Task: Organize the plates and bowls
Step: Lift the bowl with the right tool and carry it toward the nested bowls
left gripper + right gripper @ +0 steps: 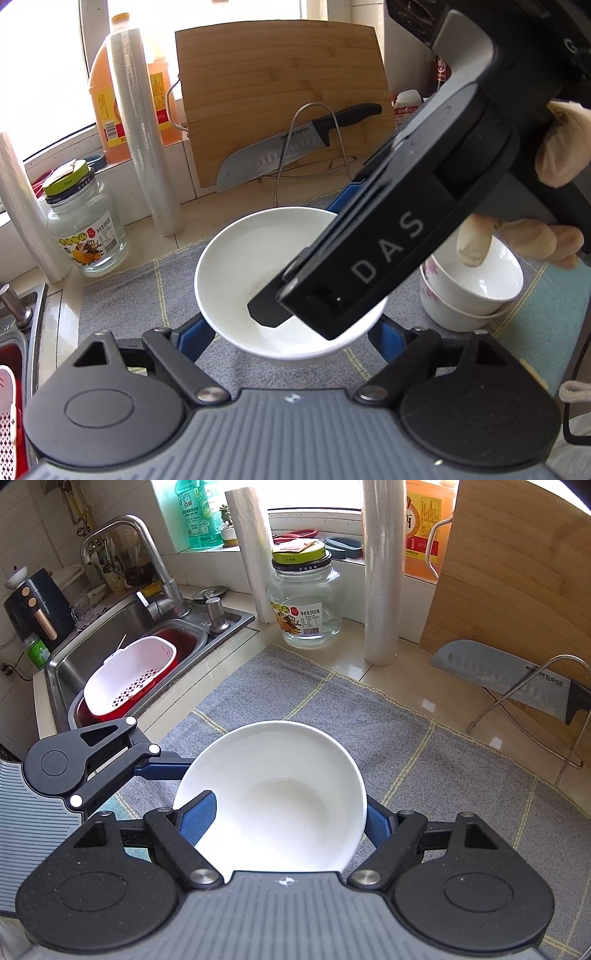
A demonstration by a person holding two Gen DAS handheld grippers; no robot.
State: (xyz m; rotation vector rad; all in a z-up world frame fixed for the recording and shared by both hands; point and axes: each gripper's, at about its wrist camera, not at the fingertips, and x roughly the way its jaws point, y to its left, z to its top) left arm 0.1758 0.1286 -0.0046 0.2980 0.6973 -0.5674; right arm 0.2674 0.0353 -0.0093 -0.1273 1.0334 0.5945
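A bowl [273, 797] sits between the fingers of the right tool [282, 819], above a mat [369, 716] spread on the tabletop [388, 672]. Left of the mat is the sink [110, 627], with a colander [129, 675] in it. Behind the mat stand a glass jar [304, 602] and a film roll [380, 572], side by side. To the right a cutting board [509, 583] leans upright, a knife [509, 683] before it. In the left wrist view, stacked cups [472, 291], probably two, stand right of the bowl.

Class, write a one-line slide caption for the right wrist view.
Right tongs grip a white bowl above the grey mat, sink at left.
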